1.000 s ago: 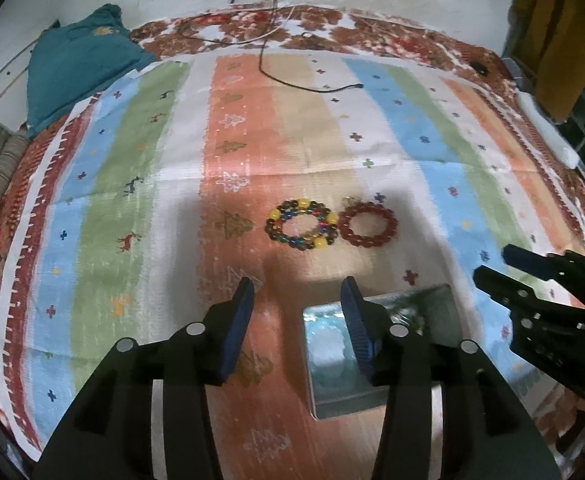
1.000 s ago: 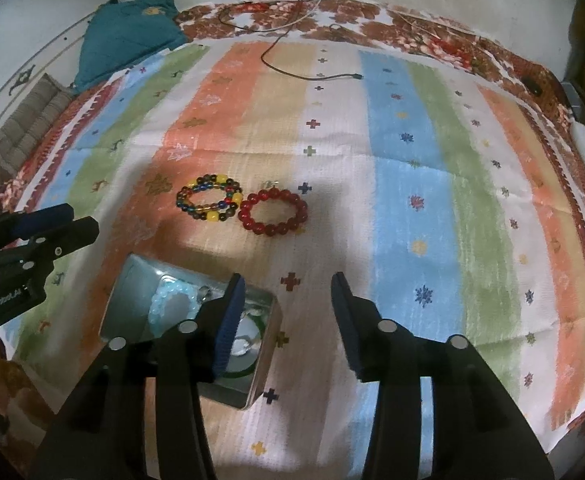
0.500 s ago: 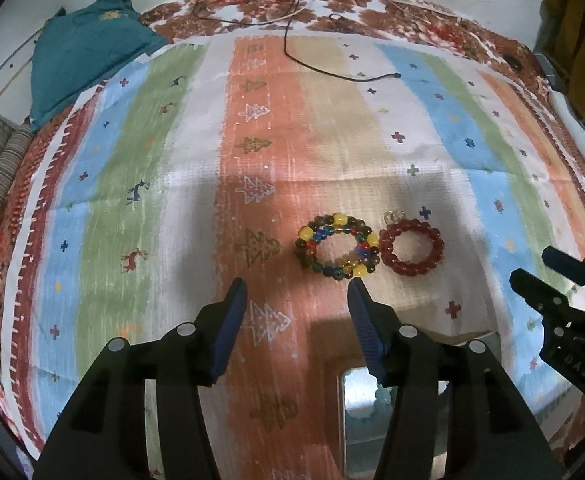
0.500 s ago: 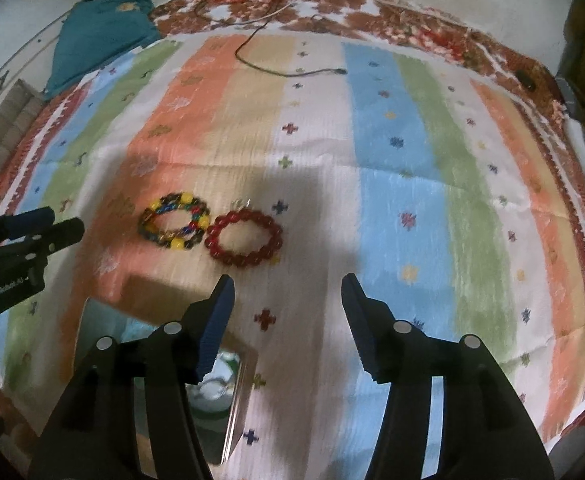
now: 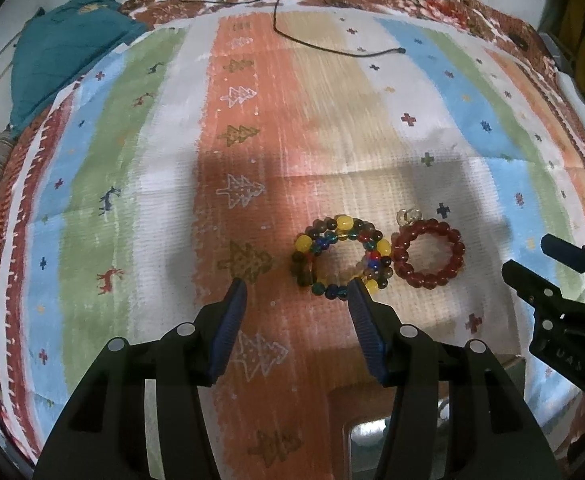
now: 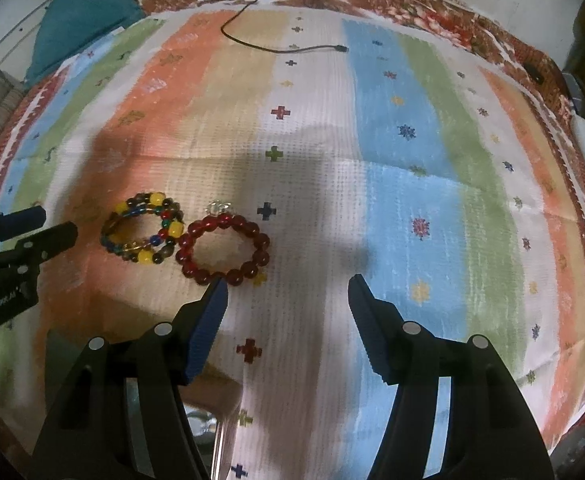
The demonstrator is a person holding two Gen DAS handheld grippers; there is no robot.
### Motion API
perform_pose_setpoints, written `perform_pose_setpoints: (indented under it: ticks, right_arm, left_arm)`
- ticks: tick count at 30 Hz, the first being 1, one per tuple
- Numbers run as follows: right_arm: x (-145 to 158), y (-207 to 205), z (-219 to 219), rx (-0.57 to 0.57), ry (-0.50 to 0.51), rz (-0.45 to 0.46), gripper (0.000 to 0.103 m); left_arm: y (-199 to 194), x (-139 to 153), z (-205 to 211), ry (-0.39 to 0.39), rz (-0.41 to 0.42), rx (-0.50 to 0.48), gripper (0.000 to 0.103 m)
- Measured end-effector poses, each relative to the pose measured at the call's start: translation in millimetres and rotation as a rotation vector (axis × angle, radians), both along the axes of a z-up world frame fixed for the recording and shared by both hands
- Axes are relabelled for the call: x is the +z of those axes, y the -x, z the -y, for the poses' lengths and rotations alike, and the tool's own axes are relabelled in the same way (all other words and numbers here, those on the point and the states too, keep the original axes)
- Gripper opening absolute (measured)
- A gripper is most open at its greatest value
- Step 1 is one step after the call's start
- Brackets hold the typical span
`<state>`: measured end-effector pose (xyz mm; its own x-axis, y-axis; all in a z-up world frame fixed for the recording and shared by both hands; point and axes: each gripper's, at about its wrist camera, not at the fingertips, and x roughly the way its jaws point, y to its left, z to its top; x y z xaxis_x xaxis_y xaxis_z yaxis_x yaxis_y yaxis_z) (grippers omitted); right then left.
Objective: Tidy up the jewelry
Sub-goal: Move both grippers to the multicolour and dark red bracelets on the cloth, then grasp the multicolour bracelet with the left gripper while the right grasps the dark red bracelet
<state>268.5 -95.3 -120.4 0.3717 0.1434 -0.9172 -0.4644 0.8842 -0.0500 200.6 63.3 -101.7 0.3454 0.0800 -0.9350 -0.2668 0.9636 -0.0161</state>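
Here, label by label:

Multicoloured bracelet: a coiled ring of yellow, blue, red and dark glassy beads (image 5: 340, 257), wound in more than one loop, lying flat on the orange stripe of the cloth.

Red bracelet: a single ring of round, dark red translucent beads (image 5: 429, 253) with a small clear charm at its far edge; it lies just right of the multicoloured one, the two touching or nearly so.

Left tongs: (image 5: 297, 300) black arms with blue ribbed pads, jaws apart and empty, poised over the cloth just short of the multicoloured bracelet, whose near edge the right pad overlaps in the left wrist view.

Right tongs: (image 6: 286, 292) same build, jaws opening with nothing between them; the left pad's tip sits at the near rim of the red bracelet.

Box: a shiny metal container (image 5: 366, 446) at the near edge, mostly hidden behind the tongs.

Surface: a woven cloth with orange, tan, white, blue and green stripes (image 6: 392, 168), dotted with small crosses, trees and deer, over a red floral spread.

Room: a black cable (image 6: 276, 46) trails across the far end; a crumpled teal cloth (image 5: 60, 56) lies at the far left corner.
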Motion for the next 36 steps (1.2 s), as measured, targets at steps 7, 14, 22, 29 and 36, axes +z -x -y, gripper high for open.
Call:
perform_pose_setpoints:
  ticks: [7, 14, 22, 29, 36]
  right_arm:
    - [-9, -10, -4, -0.002, 0.002, -0.028, 0.063]
    - [-21, -18, -11, 0.003, 0.013, -0.054, 0.063]
    - [-31, -28, -16, 0.003, 0.01, -0.084, 0.062]
    - [-41, -36, -26, 0.02, 0.042, -0.097, 0.046]
    - [-52, -44, -28, 0.025, 0.055, -0.106, 0.045]
  left_arm:
    - [-11, -12, 1, -0.007, -0.031, -0.019, 0.053]
    - [-20, -20, 2, -0.02, -0.05, -0.034, 0.05]
    - [-28, -30, 1, -0.02, -0.075, -0.047, 0.047]
    - [-34, -45, 0, -0.022, -0.123, -0.054, 0.034]
    - [-41, -55, 1, -0.015, -0.143, -0.073, 0.027]
